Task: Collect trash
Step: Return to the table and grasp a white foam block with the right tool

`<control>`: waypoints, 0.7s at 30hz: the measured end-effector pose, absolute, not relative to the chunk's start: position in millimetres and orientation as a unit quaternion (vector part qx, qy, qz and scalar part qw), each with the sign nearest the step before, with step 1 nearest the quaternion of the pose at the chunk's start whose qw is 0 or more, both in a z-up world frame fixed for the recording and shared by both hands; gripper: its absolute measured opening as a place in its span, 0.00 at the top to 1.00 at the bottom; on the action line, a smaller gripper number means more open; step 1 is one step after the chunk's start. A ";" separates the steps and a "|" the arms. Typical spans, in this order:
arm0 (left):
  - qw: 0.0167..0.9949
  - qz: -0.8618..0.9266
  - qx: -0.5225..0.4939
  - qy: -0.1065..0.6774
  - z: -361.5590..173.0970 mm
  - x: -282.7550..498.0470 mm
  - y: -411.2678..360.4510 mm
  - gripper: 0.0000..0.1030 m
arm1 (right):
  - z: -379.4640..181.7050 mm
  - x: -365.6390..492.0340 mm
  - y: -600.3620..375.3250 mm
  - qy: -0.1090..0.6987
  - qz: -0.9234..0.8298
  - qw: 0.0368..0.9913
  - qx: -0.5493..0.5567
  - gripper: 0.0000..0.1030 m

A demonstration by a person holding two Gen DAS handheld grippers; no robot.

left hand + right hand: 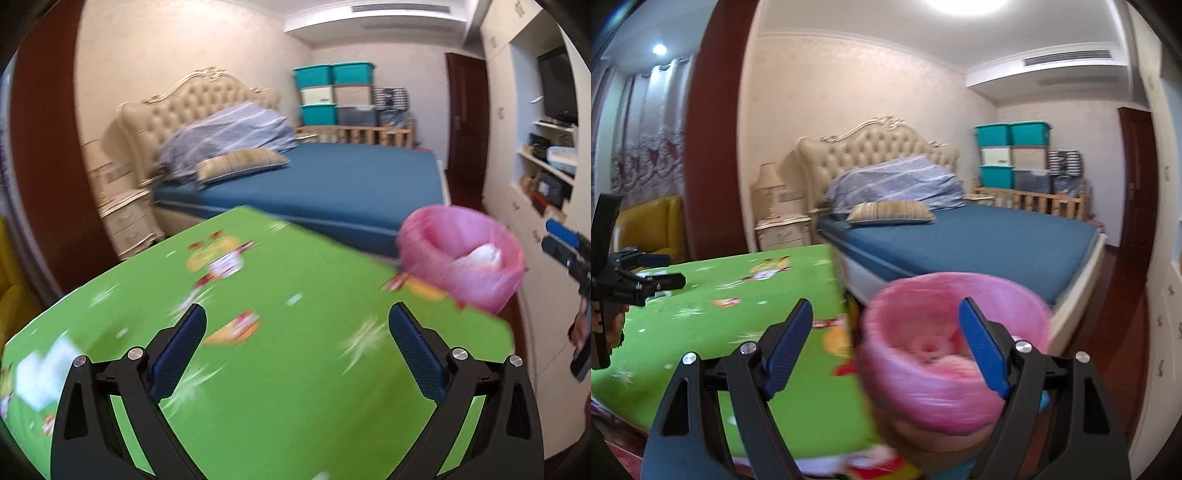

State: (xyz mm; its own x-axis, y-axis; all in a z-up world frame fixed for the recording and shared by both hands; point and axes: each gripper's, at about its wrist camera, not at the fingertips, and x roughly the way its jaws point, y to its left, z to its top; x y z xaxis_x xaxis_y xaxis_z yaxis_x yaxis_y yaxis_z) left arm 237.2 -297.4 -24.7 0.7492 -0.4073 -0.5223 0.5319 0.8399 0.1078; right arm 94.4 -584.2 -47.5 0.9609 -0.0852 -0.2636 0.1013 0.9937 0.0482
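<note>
Left gripper point(297, 328): jaws spread wide, nothing between them, held over the green cartoon-printed tablecloth point(280, 398); the round bin lined with a pink plastic bag point(461, 254) sits ahead and to its right, beyond the table's edge, with a white crumpled wad point(480, 256) inside. Right gripper point(886, 321): jaws likewise apart and gripping nothing, the bin directly ahead, its right blue finger pad point(984, 350) overlapping the bin's opening in view. Both views blurred.

Both wrist views face the bed point(332, 177) over the green table point(277, 369).
</note>
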 end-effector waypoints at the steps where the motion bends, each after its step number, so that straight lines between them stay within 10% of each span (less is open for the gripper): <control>1: 0.928 -0.245 0.129 0.248 -27.5 234.7 -285.1 0.08 | -48.0 101.5 -571.8 0.135 -0.038 0.990 0.028 0.23; 21: 0.968 0.020 0.085 0.237 -37.8 221.5 -12.2 0.08 | -52.9 223.8 -283.0 0.220 0.149 0.964 -0.017 0.23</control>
State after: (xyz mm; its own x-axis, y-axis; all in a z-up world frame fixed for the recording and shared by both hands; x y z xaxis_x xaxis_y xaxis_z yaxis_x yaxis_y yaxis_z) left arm 221.5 -12.2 -37.8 0.8873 0.0793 -0.4544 0.0012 0.9847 0.1742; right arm 223.8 -283.0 -52.9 0.8583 0.2800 -0.4299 -0.2947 0.9550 0.0335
